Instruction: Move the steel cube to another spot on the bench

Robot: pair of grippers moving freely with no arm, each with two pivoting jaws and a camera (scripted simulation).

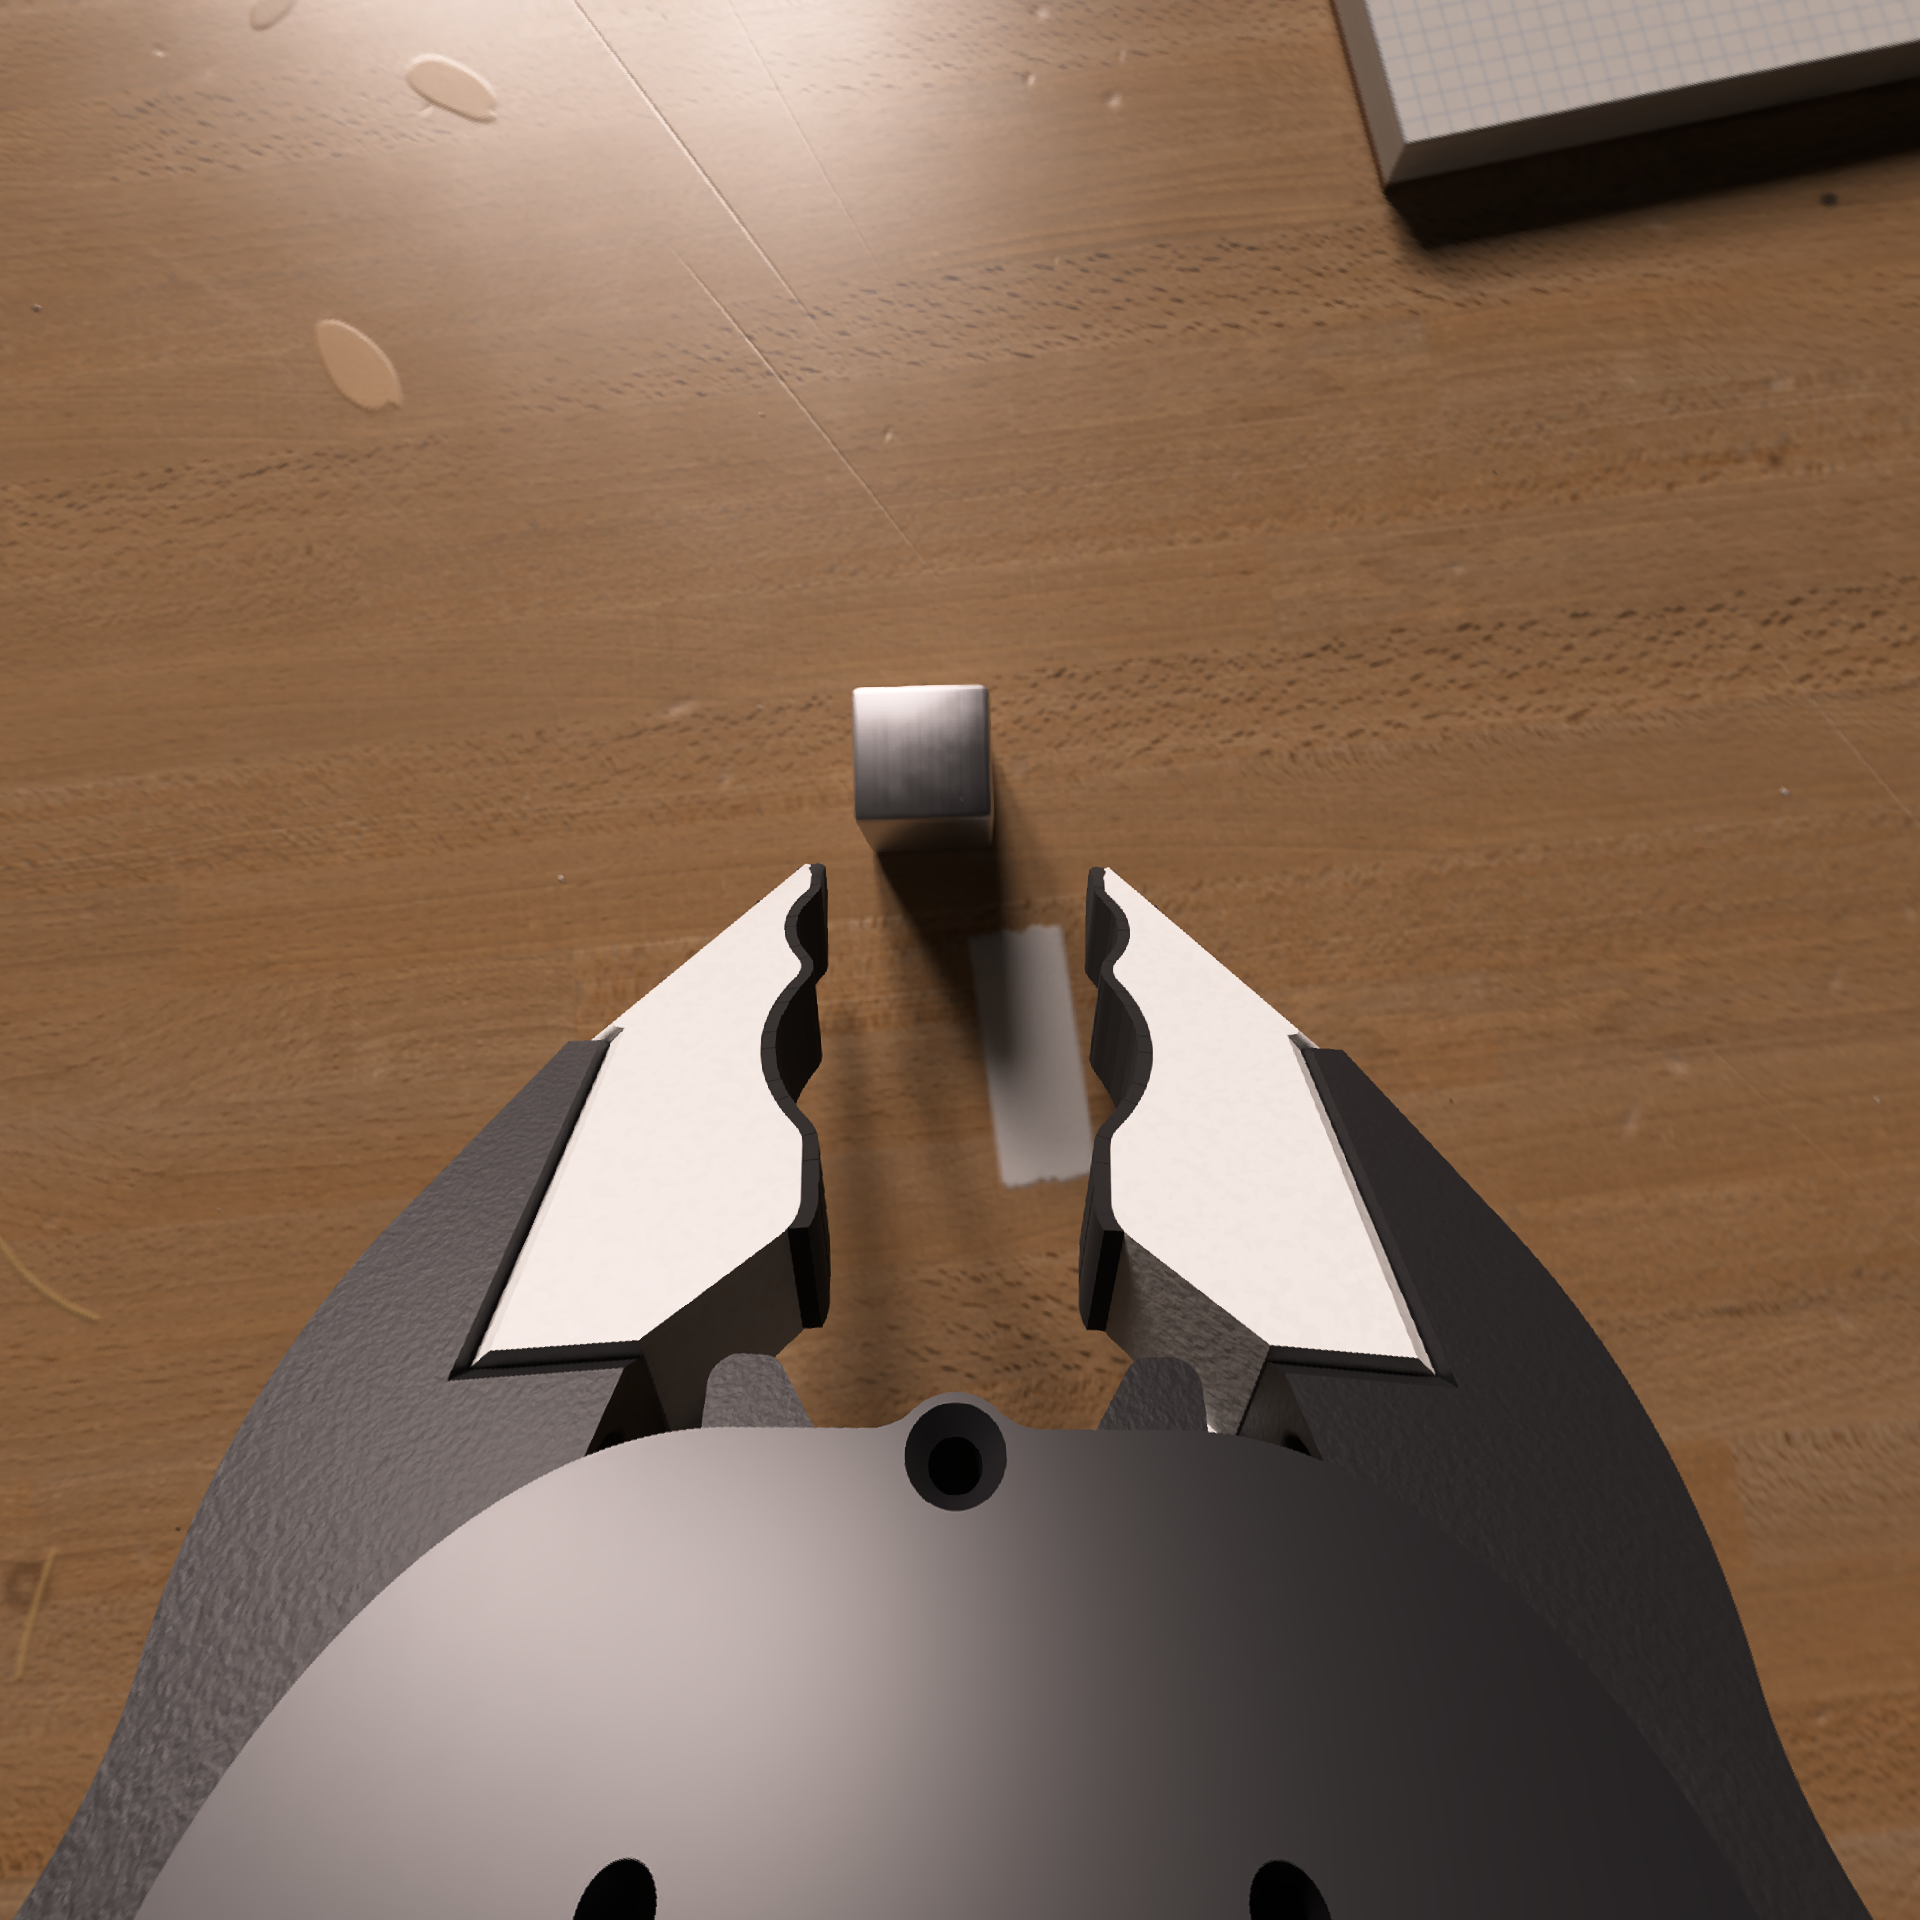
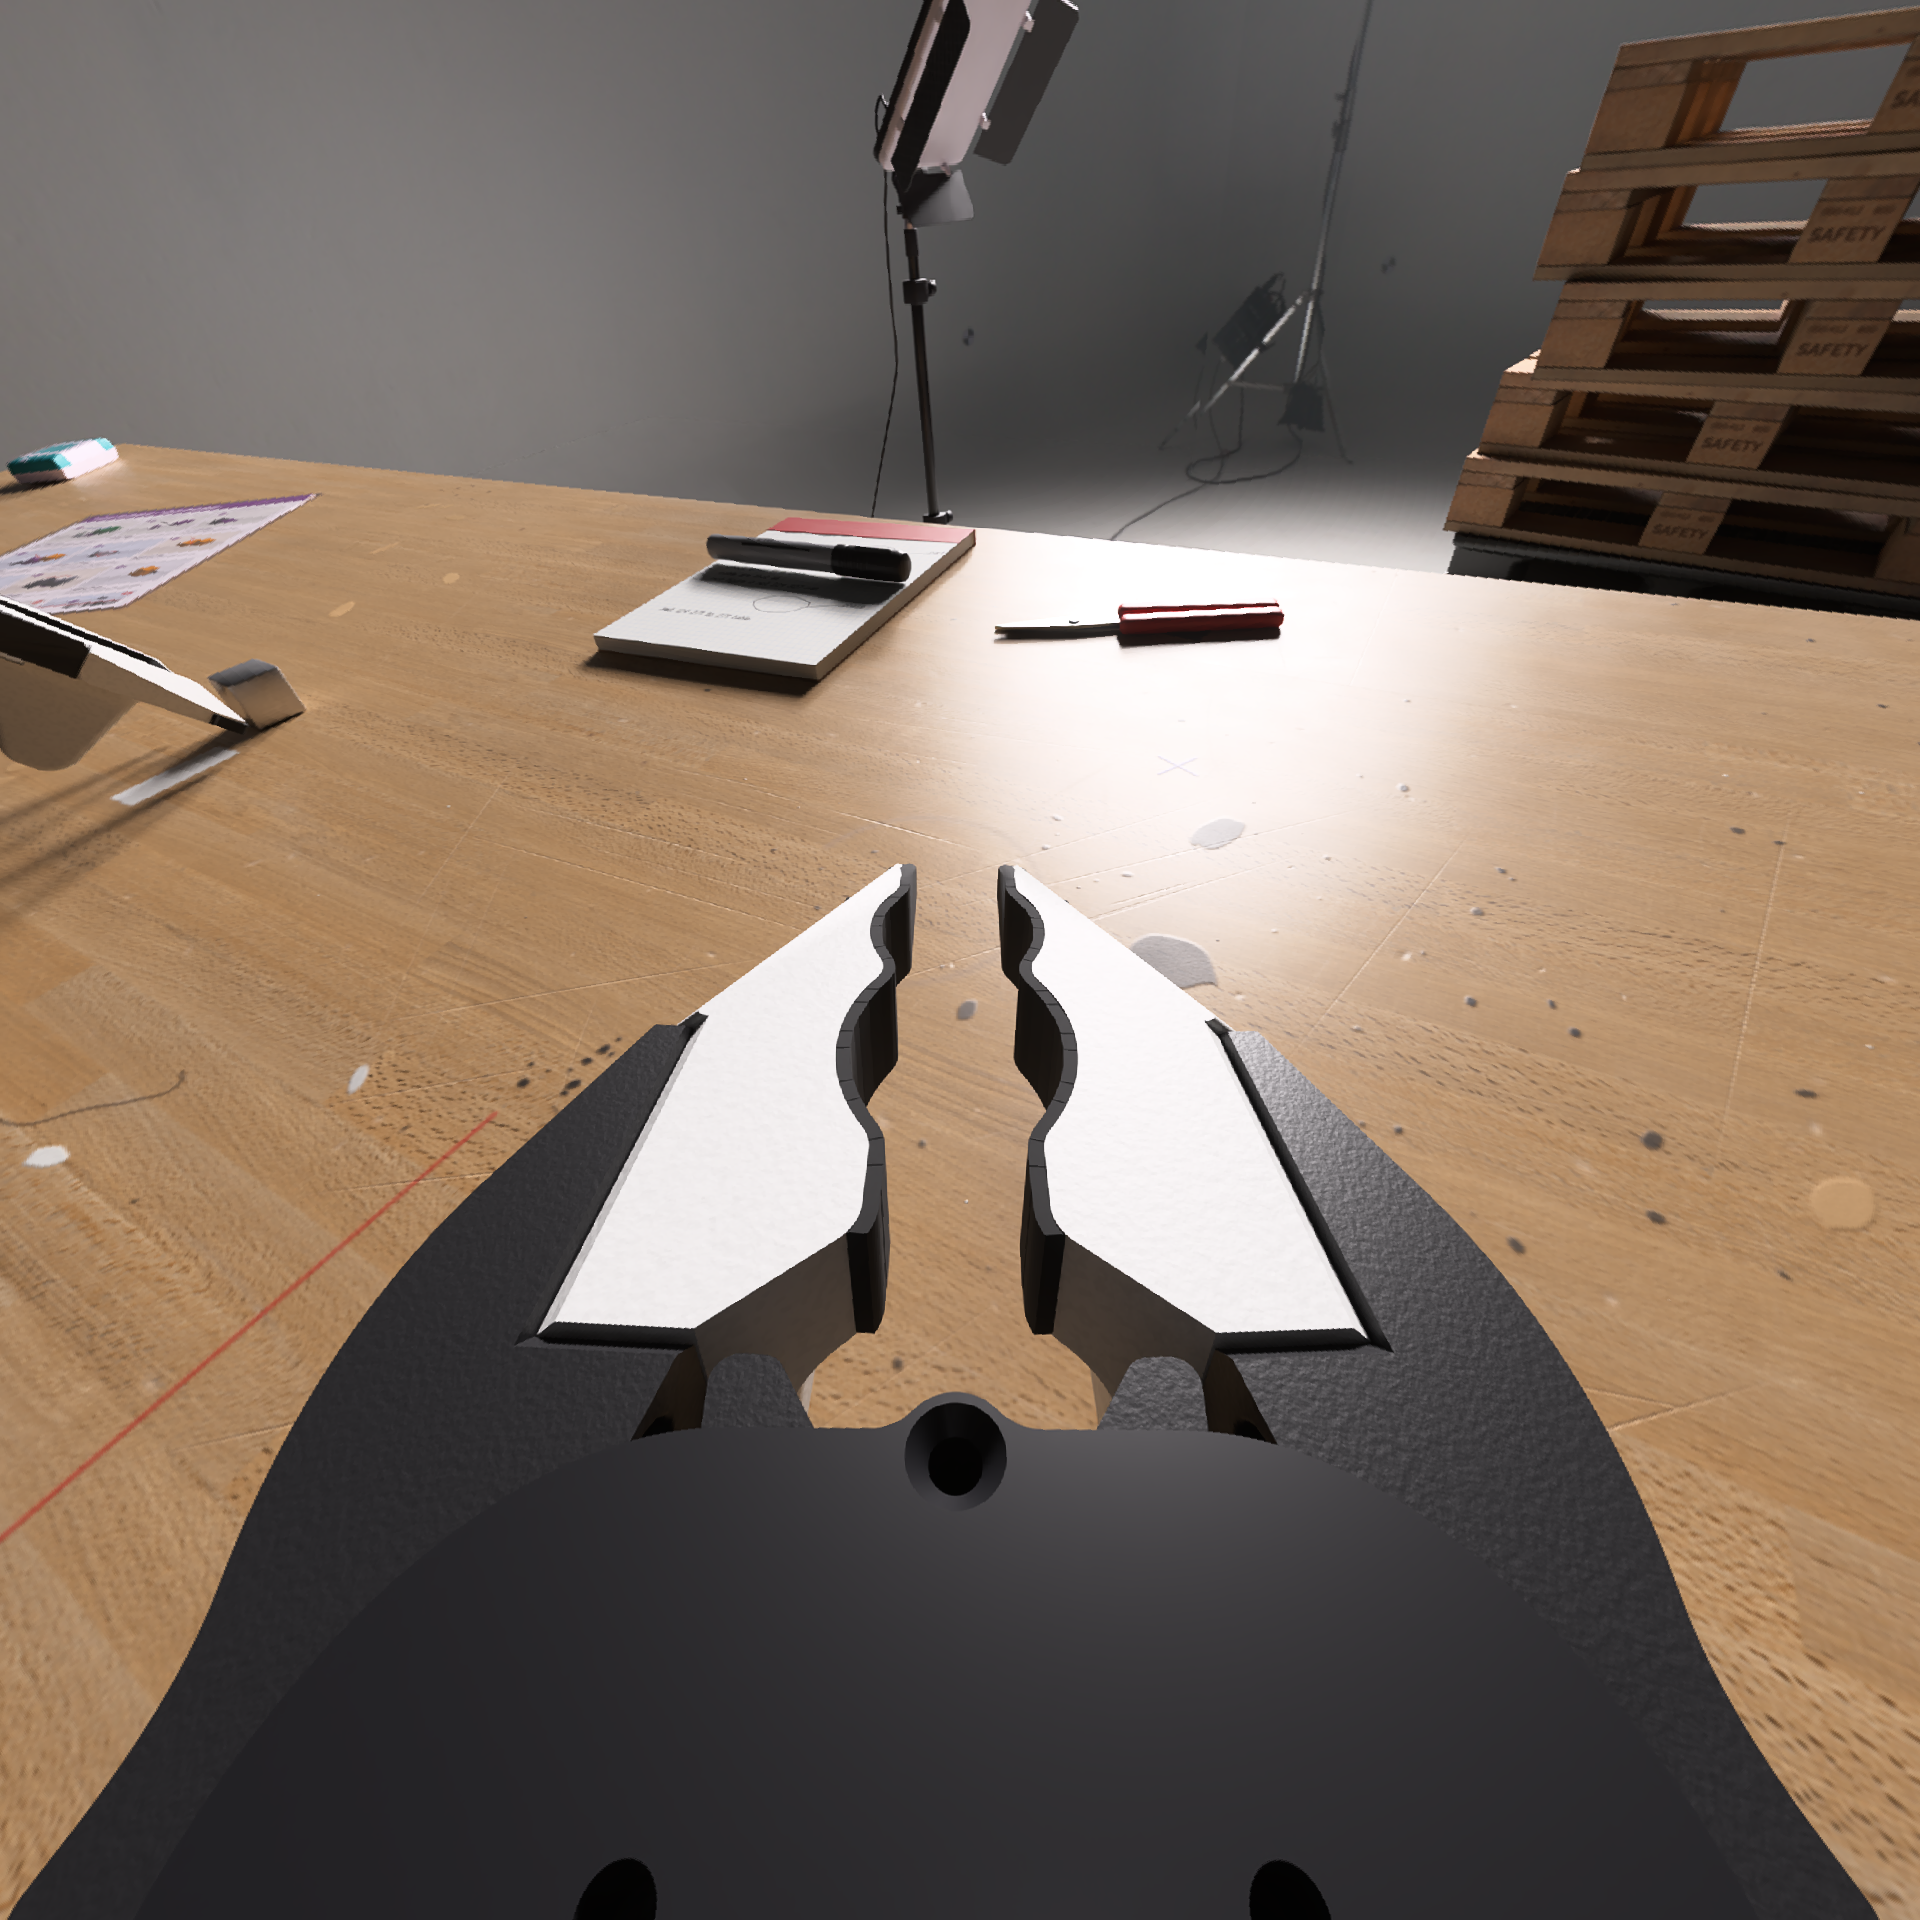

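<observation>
The steel cube [image 1: 920, 758] is small and brushed grey, and it stands on the wooden bench [image 1: 416, 727]. My left gripper [image 1: 956, 878] is open and empty, with its fingertips just short of the cube and the cube lined up with the gap. In the right wrist view the cube [image 2: 255, 691] sits at the far left with the left gripper [image 2: 223, 717] tilted down at it. My right gripper [image 2: 956, 878] hovers over the bench far from the cube, its jaws a narrow gap apart and holding nothing.
A strip of grey tape [image 1: 1029, 1060] lies under the left gripper. A notepad [image 2: 790, 613] with a black marker [image 2: 810, 558] and a red-handled screwdriver [image 2: 1143, 621] lie farther back. A printed sheet [image 2: 135, 551] is at the left. A lamp stand [image 2: 925, 312] and stacked pallets [image 2: 1714, 312] stand beyond the bench.
</observation>
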